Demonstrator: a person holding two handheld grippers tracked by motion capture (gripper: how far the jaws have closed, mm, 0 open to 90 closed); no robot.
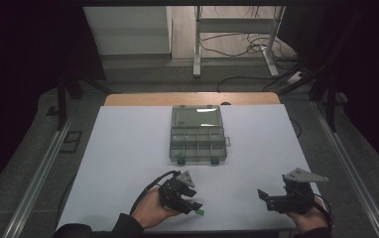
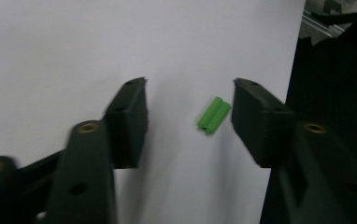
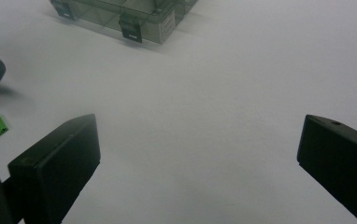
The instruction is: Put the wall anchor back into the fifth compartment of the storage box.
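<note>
Green plastic block (image 2: 214,115) lies on the white counter (image 1: 128,148), well in front of the compartment box (image 1: 198,134). Left tool (image 2: 189,100) brackets it, half-closed, not gripping. Judged light, rigid, smooth; best pinched across its long flat sides.

High view above table (image 1: 128,148), facing forward-down; gripper views close, low; all share green block (image 2: 214,115).

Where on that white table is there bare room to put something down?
Plenty: the white sheet is bare left of the clear box, right of it, and in front of it between the two tongs. It is crowded only at the near edge, where the left tongs straddle a green piece and the right tongs wait.
</note>
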